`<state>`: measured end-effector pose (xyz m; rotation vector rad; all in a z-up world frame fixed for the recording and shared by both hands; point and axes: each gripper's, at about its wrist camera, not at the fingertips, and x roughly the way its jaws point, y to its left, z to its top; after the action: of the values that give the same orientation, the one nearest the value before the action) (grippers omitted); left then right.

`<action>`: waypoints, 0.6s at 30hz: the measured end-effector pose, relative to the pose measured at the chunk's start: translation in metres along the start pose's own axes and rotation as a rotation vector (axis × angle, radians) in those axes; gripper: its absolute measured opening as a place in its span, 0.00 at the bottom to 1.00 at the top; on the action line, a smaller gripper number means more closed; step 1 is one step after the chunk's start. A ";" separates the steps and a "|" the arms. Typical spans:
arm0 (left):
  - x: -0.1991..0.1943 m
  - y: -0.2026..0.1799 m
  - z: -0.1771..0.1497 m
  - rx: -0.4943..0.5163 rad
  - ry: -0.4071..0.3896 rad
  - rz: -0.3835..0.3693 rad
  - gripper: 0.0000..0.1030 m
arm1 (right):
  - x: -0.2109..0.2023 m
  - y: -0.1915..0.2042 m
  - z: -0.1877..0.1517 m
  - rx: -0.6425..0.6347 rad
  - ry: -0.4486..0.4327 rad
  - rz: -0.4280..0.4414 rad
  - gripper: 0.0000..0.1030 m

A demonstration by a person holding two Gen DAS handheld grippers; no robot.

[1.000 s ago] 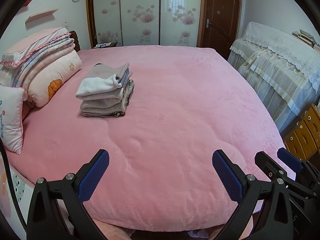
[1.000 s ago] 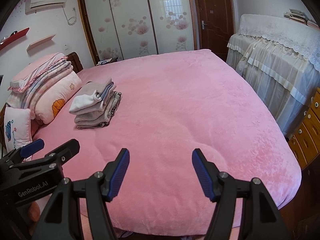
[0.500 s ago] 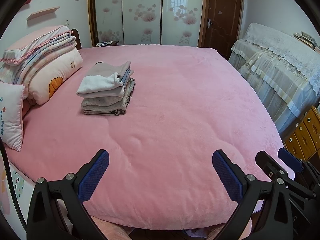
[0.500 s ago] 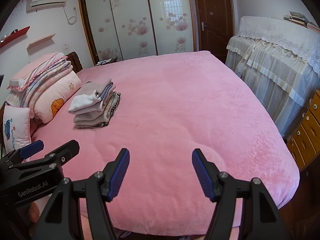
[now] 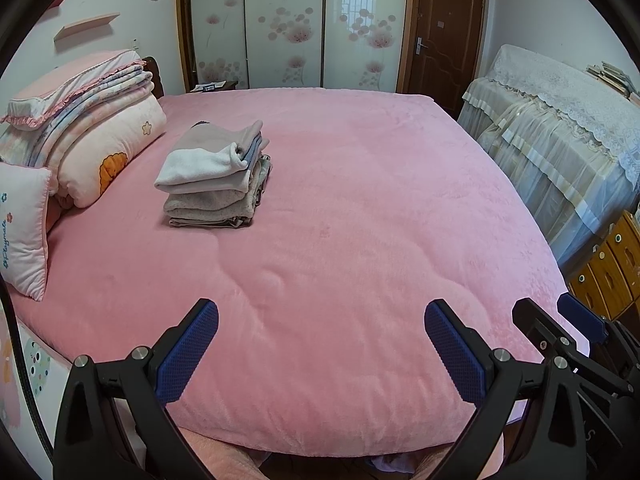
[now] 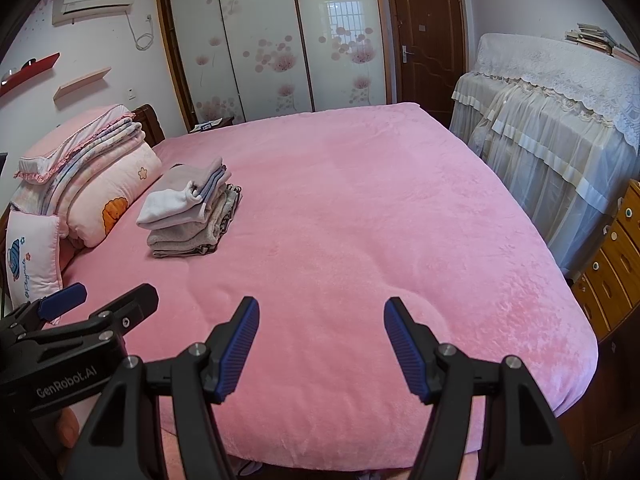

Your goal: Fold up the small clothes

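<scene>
Pink bed lies flat and open across its middle and near edge. Stack of folded clothes sits toward the left, with rolled quilts and a pillow crowding the left edge beyond. Lace-covered furniture and wooden drawers wall the right side.

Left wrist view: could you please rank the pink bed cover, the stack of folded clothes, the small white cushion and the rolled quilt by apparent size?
1. Pink bed cover, by far the largest.
2. Rolled quilt.
3 and 4. Stack of folded clothes and small white cushion: unsure, since the cushion is nearer and cut by the frame edge.
</scene>
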<state>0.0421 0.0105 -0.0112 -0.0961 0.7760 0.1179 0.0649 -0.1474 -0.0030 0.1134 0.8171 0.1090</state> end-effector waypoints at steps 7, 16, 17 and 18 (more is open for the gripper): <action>-0.002 0.000 -0.006 0.004 0.007 0.000 0.99 | 0.001 0.000 -0.001 0.003 0.004 -0.004 0.63; -0.003 -0.003 -0.010 0.009 0.014 -0.010 0.99 | -0.001 -0.006 -0.002 0.008 0.009 -0.009 0.63; -0.003 -0.003 -0.010 0.008 0.014 -0.010 0.99 | -0.001 -0.006 -0.002 0.008 0.009 -0.010 0.63; -0.004 -0.003 -0.010 0.006 0.016 -0.009 0.99 | -0.001 -0.007 -0.002 0.007 0.009 -0.010 0.63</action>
<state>0.0328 0.0062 -0.0158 -0.0946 0.7913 0.1057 0.0633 -0.1541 -0.0042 0.1150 0.8265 0.0970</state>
